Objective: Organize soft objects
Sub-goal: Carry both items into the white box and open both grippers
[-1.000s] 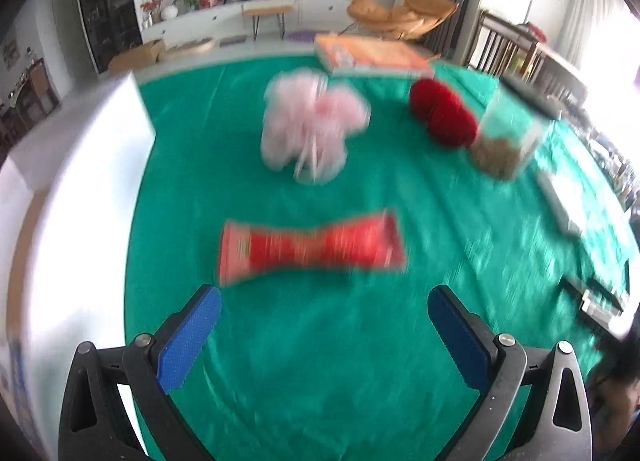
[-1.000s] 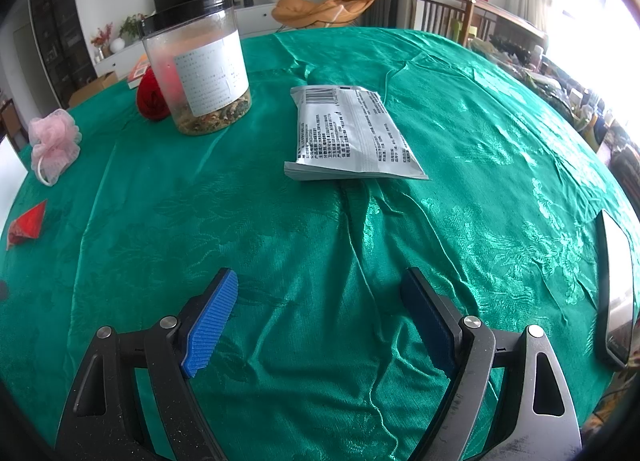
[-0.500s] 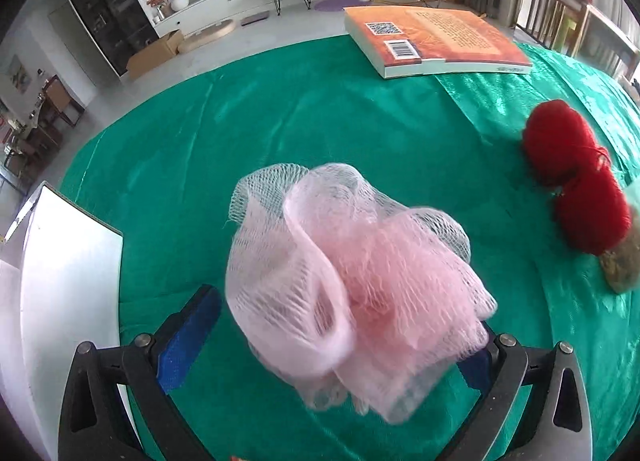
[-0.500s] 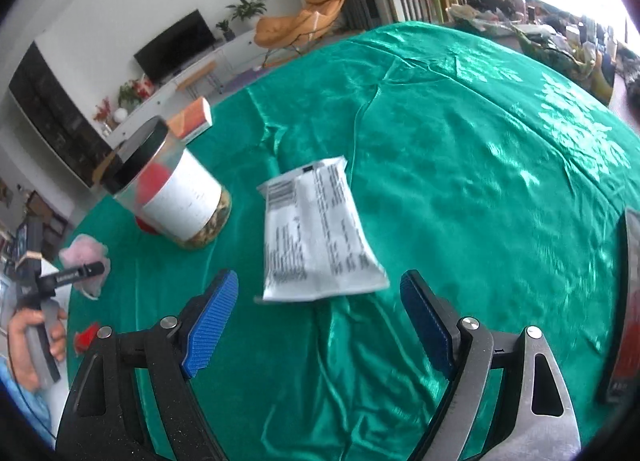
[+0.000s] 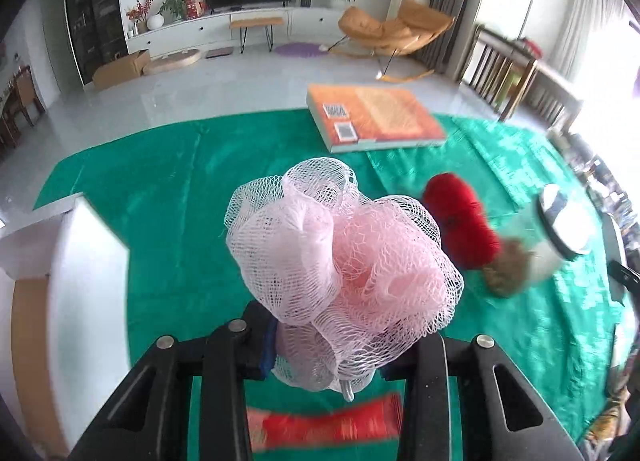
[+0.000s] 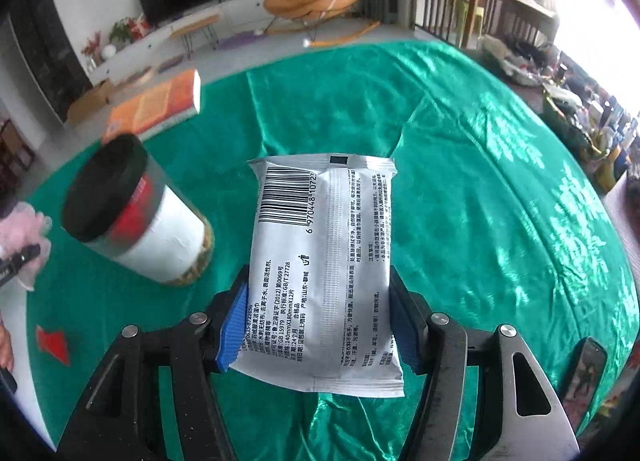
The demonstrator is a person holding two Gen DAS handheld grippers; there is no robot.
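Observation:
A pink mesh bath pouf [image 5: 344, 261] sits between the fingers of my left gripper [image 5: 328, 349], whose jaws are closing and squeeze its lower part. It hangs above the green cloth [image 5: 180, 221], over a red packet [image 5: 324, 425]. In the right wrist view a white wipes packet [image 6: 324, 245] with a barcode is held between the blue pads of my right gripper [image 6: 320, 325], whose jaws are closing on its sides. It is lifted off the cloth. The pouf [image 6: 24, 237] also shows at that view's left edge.
Two red yarn balls [image 5: 460, 229] lie beside a black-lidded jar [image 6: 136, 213]. An orange book [image 5: 376, 121] rests at the table's far edge. A white box [image 5: 80, 301] stands at the left. A phone [image 6: 588, 373] lies near the right edge. A red packet corner [image 6: 52, 343] shows at lower left.
Both grippers went from wide open to closed on their objects. The left one reached the pouf and raised it; the right one reached the wipes packet and raised it off the cloth.

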